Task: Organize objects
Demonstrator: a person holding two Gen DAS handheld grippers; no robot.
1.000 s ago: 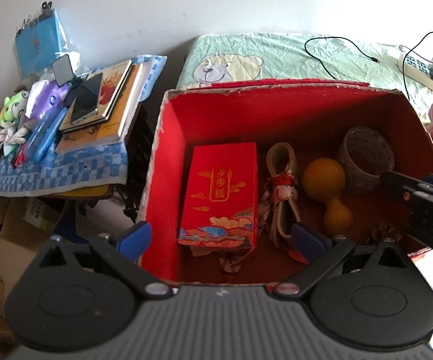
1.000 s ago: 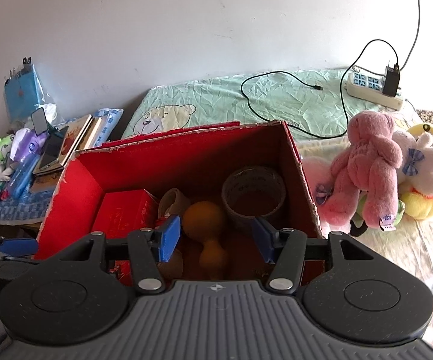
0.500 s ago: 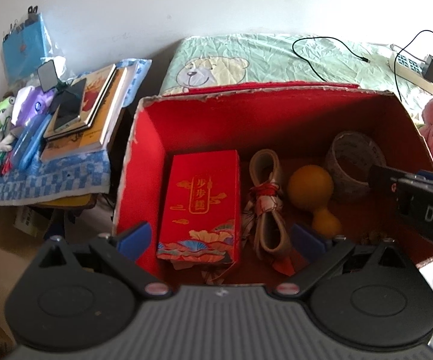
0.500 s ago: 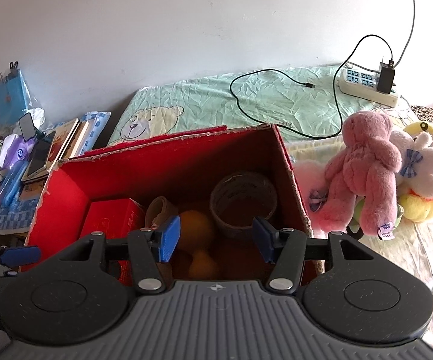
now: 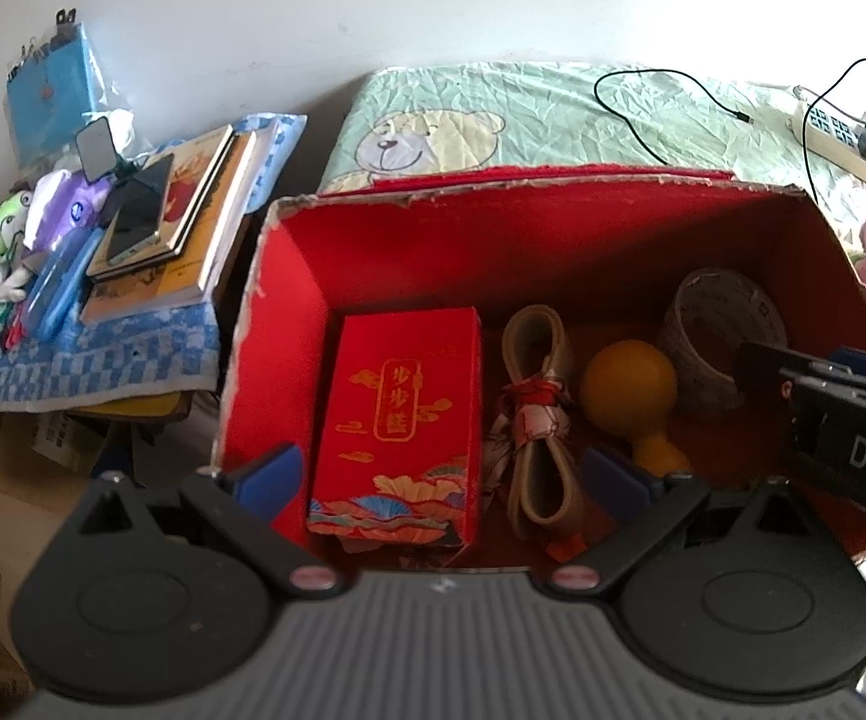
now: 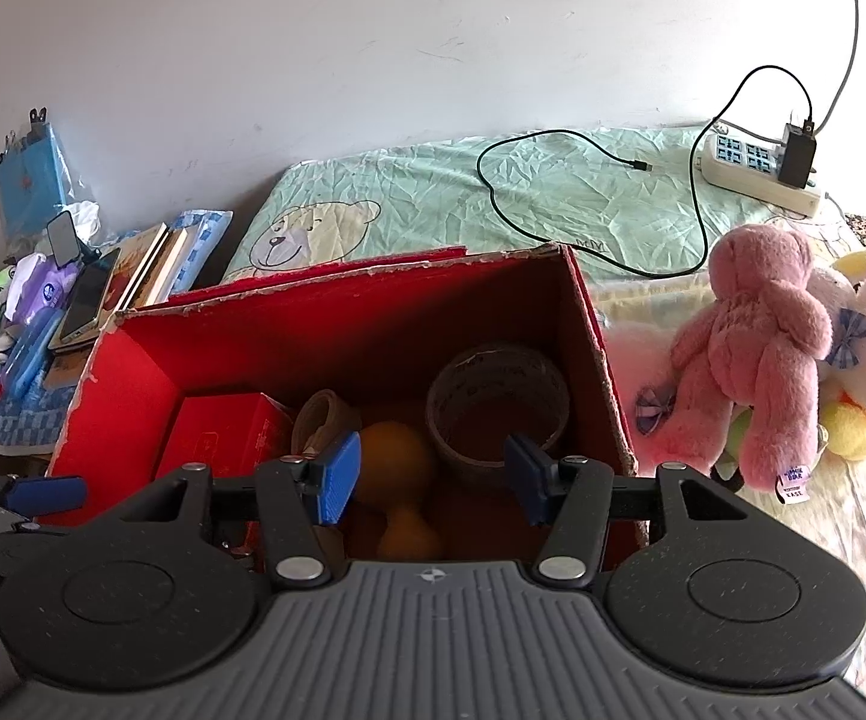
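A red cardboard box (image 5: pixel 289 312) stands open on the bed, and everything else sits around or inside it. Inside, along its left wall, lies a red gift packet (image 5: pixel 400 426) with gold lettering; just right of that is a folded beige strap (image 5: pixel 538 414) tied with red and white cord, then an orange gourd (image 5: pixel 628 387), and in the box's far right corner a roll of tape (image 5: pixel 724 330) standing on edge. The left gripper (image 5: pixel 442 474) hovers over the box's near left side with its blue-padded fingers spread wide and nothing between them. The right gripper (image 6: pixel 430 477) hangs over the near right side, fingers likewise spread and empty, above the gourd and the tape roll. Right of the box, a pink plush toy (image 6: pixel 760 348) lies on the bedding.
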